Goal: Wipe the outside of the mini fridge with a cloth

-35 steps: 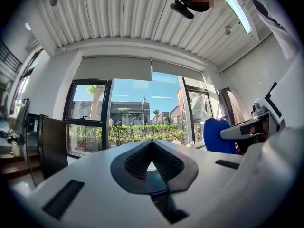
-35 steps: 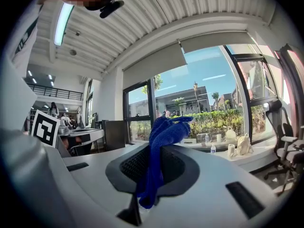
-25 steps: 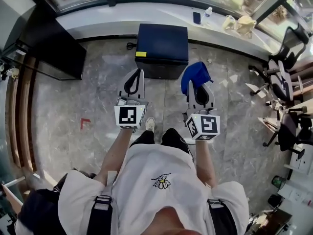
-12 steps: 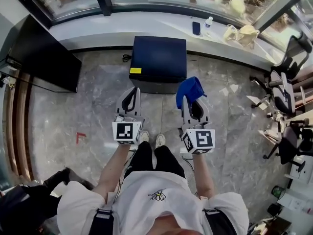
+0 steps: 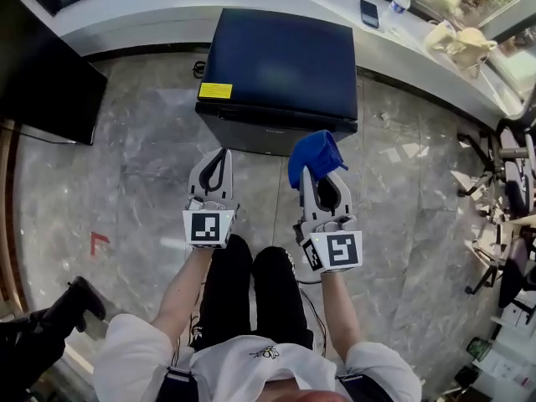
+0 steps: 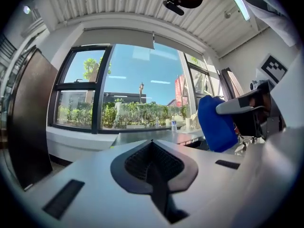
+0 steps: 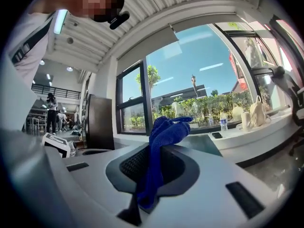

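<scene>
Low in the middle of the head view, my left gripper (image 5: 220, 152) has its jaws pressed together on nothing, so it is free to steady things. Just right of it, my right gripper (image 5: 316, 174) pinches the blue cloth (image 5: 313, 152), which bunches above the tips. The fridge (image 5: 280, 57) fills the upper centre, close to the cloth but not touching it. I judge I should press the loose bunch flat on the top, keeping the jaw tips off it, and sweep in overlapping strokes before doing the front and sides.

phone (image 5: 369, 12) on ledge (image 5: 126, 17) | bottle (image 5: 400, 2) near phone | bag (image 5: 469, 44) | red floor mark (image 5: 99, 243)
</scene>
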{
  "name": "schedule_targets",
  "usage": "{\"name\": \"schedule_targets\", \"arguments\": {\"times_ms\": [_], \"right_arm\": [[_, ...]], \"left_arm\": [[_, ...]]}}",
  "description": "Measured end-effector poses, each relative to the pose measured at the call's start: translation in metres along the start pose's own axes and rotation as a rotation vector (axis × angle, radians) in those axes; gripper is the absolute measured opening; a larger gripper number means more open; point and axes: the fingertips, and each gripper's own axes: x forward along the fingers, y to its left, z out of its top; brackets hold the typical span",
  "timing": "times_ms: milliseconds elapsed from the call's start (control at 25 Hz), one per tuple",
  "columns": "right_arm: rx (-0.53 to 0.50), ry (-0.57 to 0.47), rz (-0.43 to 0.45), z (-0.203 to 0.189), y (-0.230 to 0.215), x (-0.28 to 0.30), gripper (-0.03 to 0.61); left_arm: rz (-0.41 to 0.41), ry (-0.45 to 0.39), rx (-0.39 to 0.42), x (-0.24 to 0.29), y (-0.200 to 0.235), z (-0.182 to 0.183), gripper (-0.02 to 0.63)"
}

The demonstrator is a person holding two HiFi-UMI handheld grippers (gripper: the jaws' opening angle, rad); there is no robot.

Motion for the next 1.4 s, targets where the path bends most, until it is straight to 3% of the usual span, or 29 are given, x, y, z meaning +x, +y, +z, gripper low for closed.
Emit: {"name": "schedule_targets", "arguments": {"times_ms": [200, 360, 600, 720, 920, 1160, 1400], "right_arm": [[-0.02, -0.081, 0.01, -0.132, -0.028, 0.045, 0.06], [-0.005, -0.157, 0.065, -0.179, -0.021, 0.055, 0.06], [-0.003, -0.233, 0.2, -0.197, 0.021, 0.071, 0.061], [0.002, -0.25, 0.269, -0.189, 0.046, 0.085, 0.06], [-0.079, -0.302, 0.392, -0.164, 0.091, 0.109, 0.061], [-0.159, -0.265, 0.436, -0.154, 0.136, 0.153, 0.06], [-0.215, -0.193, 0.394, -0.164, 0.163, 0.192, 0.061]], "left_arm": [[-0.011, -0.055, 0.024, 0.039, 0.013, -0.134, 0.005], [-0.011, -0.098, 0.024, 0.042, 0.019, -0.186, 0.005], [-0.001, -0.138, -0.017, 0.027, 0.039, -0.203, 0.005], [0.017, -0.126, -0.022, 0.027, 0.051, -0.206, 0.005], [0.074, -0.149, -0.004, 0.029, 0.068, -0.203, 0.005], [0.111, -0.156, -0.031, 0.023, 0.092, -0.204, 0.005], [0.122, -0.15, -0.053, 0.012, 0.107, -0.213, 0.005]]}}
